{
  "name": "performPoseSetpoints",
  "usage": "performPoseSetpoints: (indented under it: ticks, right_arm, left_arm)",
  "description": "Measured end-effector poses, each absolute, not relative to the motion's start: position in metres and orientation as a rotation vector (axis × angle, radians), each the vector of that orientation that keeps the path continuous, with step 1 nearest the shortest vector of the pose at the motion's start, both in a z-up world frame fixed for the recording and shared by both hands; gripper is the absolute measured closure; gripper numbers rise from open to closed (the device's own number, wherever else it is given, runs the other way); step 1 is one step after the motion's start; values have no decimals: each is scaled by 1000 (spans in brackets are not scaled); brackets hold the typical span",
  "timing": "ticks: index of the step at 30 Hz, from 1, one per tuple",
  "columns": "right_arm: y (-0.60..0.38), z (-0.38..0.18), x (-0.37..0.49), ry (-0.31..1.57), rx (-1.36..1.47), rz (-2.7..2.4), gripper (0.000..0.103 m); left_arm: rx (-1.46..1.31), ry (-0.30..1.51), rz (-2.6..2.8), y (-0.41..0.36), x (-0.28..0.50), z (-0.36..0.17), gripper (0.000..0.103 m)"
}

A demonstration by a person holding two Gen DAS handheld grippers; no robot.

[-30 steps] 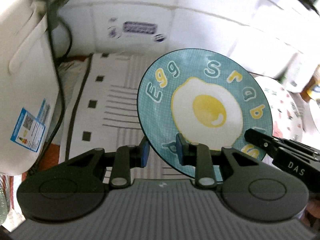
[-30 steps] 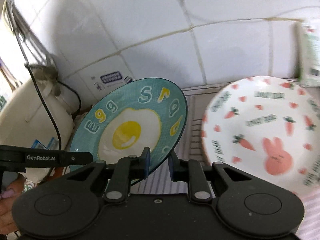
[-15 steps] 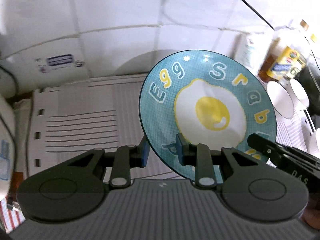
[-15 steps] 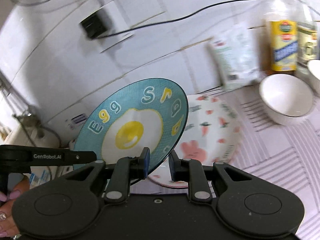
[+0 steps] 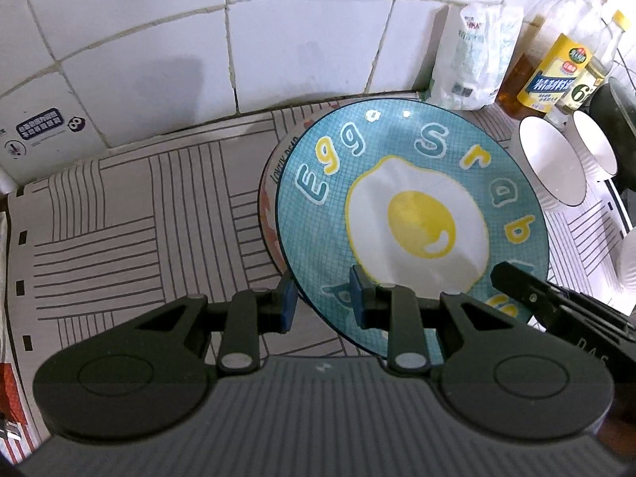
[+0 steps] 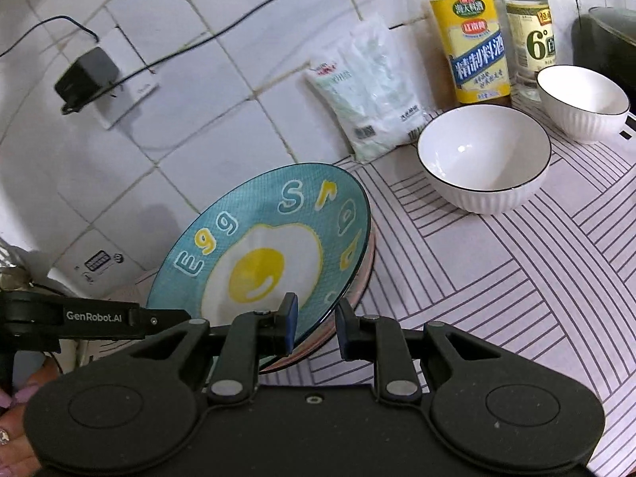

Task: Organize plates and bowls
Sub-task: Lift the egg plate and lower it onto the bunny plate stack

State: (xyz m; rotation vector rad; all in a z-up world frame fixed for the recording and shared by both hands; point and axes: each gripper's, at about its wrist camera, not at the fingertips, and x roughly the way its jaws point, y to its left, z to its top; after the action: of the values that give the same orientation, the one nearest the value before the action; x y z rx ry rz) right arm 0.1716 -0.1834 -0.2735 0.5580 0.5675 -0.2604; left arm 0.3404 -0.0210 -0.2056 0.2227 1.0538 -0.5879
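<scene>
Blue egg plate clamped at its rim by my L gripper and R gripper, over pink plate. Striped mat open to the left; only R view shows the wall plug.

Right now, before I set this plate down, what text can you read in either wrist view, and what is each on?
"Egg" and "Srab", rest covered: blue egg plate, gripped by both grippers.
"GenRobot.AI": left gripper arm.
"DAS": right gripper arm, partly cut off.
"6°": clear bottle.
"LOVELY", roughly: lower plate rim, mostly hidden.
Yellow-label bottle, white bag, wall sticker: Chinese print, too small to read confidently.
</scene>
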Motion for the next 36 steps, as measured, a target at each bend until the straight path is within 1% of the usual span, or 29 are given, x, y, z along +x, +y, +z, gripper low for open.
performPoseSetpoints:
  ticks: [14, 18, 29, 30, 31, 33, 34, 36]
  right_arm:
    - [-179, -273, 195, 655, 470, -280, 78]
    - [-161, -273, 204, 679, 287, -332, 76]
    - [-162, -278, 208, 673, 280, -352, 76]
    - [-160, -277, 208, 674, 270, -356, 74]
    - [-158, -277, 209, 681, 257, -354, 70]
    - [-150, -276, 215, 711, 187, -348, 64]
    - [-145, -275, 216, 717, 152, -354, 62]
    - [-140, -273, 214, 708, 126, -344, 62]
  left_arm:
    - [246, 1118, -525, -26, 349, -212, 77]
    - [262, 1124, -504, -29, 350, -218, 77]
    - [274, 1143, -491, -36, 355, -225, 76]
    - [296, 1153, -483, -38, 355, -224, 75]
    - [307, 1150, -480, -37, 354, -220, 75]
    - [308, 1135, -492, -37, 348, -211, 75]
    - [318, 1134, -498, -37, 345, -207, 75]
    - [350, 1123, -505, -39, 338, -201, 75]
